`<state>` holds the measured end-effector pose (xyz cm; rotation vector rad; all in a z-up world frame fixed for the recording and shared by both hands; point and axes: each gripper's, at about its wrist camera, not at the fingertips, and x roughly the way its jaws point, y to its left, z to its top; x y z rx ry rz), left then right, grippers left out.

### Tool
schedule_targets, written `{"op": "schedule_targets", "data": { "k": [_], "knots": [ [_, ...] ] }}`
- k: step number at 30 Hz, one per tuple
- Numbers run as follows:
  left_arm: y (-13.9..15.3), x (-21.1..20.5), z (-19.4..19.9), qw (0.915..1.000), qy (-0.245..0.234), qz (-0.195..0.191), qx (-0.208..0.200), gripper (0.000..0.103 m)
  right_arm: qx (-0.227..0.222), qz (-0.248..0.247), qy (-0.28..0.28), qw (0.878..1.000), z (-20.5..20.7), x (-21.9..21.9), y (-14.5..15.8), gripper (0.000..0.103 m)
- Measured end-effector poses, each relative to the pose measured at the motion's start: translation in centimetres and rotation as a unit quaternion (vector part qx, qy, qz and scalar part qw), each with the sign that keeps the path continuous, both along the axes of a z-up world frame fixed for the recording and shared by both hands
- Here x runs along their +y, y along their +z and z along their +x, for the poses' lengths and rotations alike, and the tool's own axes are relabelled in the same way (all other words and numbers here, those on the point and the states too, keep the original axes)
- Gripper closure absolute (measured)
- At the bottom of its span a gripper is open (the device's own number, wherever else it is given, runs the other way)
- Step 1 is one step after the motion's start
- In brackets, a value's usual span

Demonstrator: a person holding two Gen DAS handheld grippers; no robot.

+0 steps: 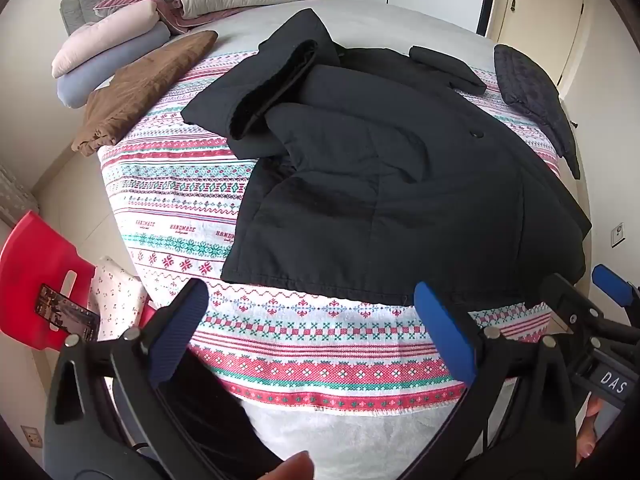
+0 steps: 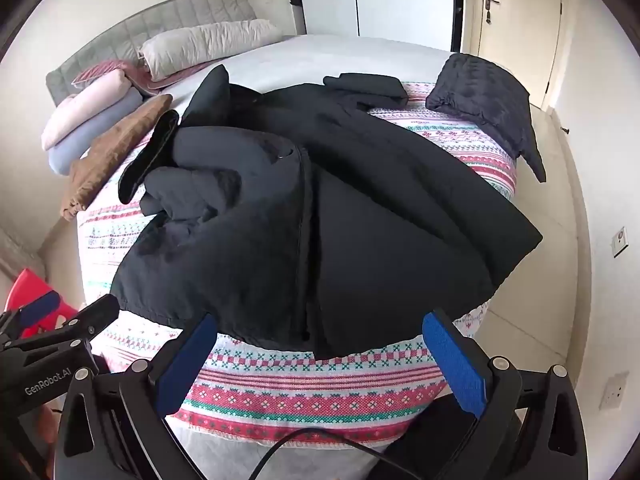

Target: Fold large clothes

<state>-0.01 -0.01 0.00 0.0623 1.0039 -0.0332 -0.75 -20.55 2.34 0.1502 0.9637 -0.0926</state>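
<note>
Coat (image 1: 380, 184) lay on a blanket (image 1: 320, 360) on the bed (image 2: 340, 56), folded cloth (image 1: 136, 88) to its left, pillows (image 1: 108, 52) behind that, quilted jacket (image 2: 484, 100) at right edge

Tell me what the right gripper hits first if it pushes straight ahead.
Likely the patterned blanket just short of the black coat's hem; the right gripper is open and empty, though depth is unclear.

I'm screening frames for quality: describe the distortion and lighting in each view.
Left wrist: strong fisheye bulge, dark corner vignette, even daylight, black coat loses fold detail. Right wrist: same curved bed, sharp focus, soft light, no glare.
</note>
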Motion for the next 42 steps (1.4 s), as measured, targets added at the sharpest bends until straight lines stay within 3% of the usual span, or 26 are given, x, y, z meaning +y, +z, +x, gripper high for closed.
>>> {"op": "schedule_targets", "data": {
  "k": [42],
  "knots": [
    [0.13,0.49,0.08,1.0000,0.001,0.004,0.002,0.001,0.006,0.002,0.000,1.000,-0.12,0.06,-0.28,0.000]
  ]
}}
